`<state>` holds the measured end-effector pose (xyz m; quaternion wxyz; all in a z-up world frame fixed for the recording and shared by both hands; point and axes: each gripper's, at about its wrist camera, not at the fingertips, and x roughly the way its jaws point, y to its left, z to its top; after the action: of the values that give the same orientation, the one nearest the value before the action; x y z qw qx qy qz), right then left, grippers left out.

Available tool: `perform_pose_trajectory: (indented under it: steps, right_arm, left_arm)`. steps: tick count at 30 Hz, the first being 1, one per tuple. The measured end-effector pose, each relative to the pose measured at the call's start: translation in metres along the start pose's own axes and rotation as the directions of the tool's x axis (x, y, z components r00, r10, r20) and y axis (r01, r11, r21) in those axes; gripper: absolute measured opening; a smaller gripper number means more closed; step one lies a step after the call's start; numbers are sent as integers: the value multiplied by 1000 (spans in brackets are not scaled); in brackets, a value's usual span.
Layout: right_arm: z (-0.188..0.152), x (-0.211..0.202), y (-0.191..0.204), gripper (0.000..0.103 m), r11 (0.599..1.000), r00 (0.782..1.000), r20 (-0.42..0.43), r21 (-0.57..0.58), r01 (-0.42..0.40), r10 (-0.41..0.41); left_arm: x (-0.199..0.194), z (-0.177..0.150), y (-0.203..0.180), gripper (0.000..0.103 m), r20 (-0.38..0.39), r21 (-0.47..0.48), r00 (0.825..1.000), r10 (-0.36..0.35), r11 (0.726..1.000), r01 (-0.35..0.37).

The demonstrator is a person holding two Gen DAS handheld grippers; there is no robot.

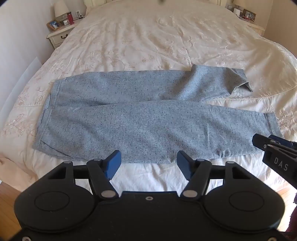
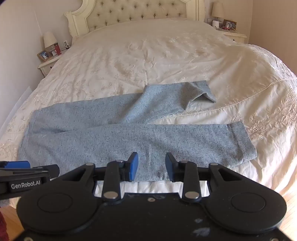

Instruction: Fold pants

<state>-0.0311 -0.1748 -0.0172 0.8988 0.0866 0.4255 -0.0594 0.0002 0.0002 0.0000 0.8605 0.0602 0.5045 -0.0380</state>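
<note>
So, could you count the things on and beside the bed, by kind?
Pants: 1
Lamps: 2
Nightstands: 2
Picture frames: 2
Red bottle: 1
Total: 8

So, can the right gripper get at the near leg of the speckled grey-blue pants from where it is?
Probably yes: the right gripper hovers open just above the near leg of the grey-blue pants, with nothing between them.

The pants' (image 2: pixel 115 140) near edge is hidden behind the right gripper (image 2: pixel 151 167), and the nightstand (image 1: pixel 61 35) items are perhaps too small to identify.
</note>
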Motion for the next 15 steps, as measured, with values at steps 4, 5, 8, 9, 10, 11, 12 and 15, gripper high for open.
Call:
perform_pose_trajectory:
  steps: [4,5,8,9,10,11,12,15]
  right_arm:
    - [1,0,0,35,1000,1000,-7,1,4,-4]
    - [-1,0,-1,35,1000,1000,-6,2,5,-5]
    - [-3,-1,0,35,1000,1000,-7,5,8,-8]
    - [-2,-3,-2,35,1000,1000,-9,2,5,-5]
    - [-3,-4,-1,35,1000,1000,-7,3,6,-6]
    - [-5,-6,-1,35,1000,1000,-7,4,7,-7]
    - [-6,-7,0,35,1000,1000,-7,5,9,-9]
    - [-5,-4,-4,35,1000,1000,-25,5,11,-11]
  left_arm:
    - [0,0,0,68,0,-1,1000,0,1000,0]
    - [0,0,0,67,-1,-2,1000,-6,1000,6]
    - [-2,-2,0,67,-10,-3,1000,-20,1000,20]
    - [-4,-1,3,67,-11,-1,1000,-23,1000,23]
    - [-5,-2,1,67,-9,2,1000,-24,1000,24]
    - [-8,-3,-1,67,-7,6,1000,-23,1000,23]
    - [-8,-3,-2,67,-7,11,1000,-24,1000,24]
    - [-6,-6,-6,67,-4,11,1000,-30,1000,30]
